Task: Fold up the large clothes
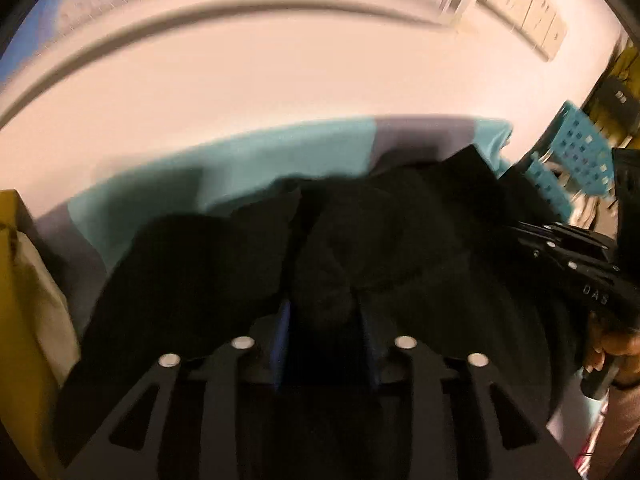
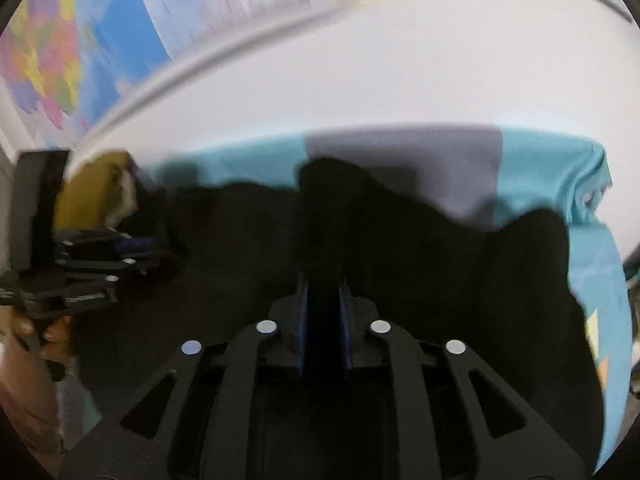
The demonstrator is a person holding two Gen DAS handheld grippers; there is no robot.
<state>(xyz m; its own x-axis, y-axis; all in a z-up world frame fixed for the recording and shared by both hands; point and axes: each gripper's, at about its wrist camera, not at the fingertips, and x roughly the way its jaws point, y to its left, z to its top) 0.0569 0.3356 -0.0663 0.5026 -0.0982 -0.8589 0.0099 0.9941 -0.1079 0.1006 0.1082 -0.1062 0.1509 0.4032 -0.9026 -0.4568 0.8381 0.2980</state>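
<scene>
Holding a bunched-up fold of the black garment (image 1: 360, 240) in each gripper, this person looks mid-fold to me. In the left wrist view the left gripper (image 1: 326, 316) has its 2 blue-padded fingers (image 1: 283, 320) fairly close together with a thick wad of black cloth between them, and it looks pinched, though the blur makes it hard to swear to. The right gripper (image 2: 323, 304) is narrower, its pads squeezing a thinner ridge of the same cloth. Both point steeply down, I'd guess so the grabbed edge can be carried over and laid flat. The garment lies spread on a teal and grey sheet (image 2: 540, 168) over the white table (image 2: 400, 80), with the 2 grippers side by side along its near part. Room-wise: the far side has plenty of bare table up to its rim, so a fold away from the person has space. On the left there's a yellow bag (image 1: 20, 280) near the cloth, and on the right a teal perforated basket (image 1: 576, 148) past the sheet's edge, so sideways swings look tighter.
</scene>
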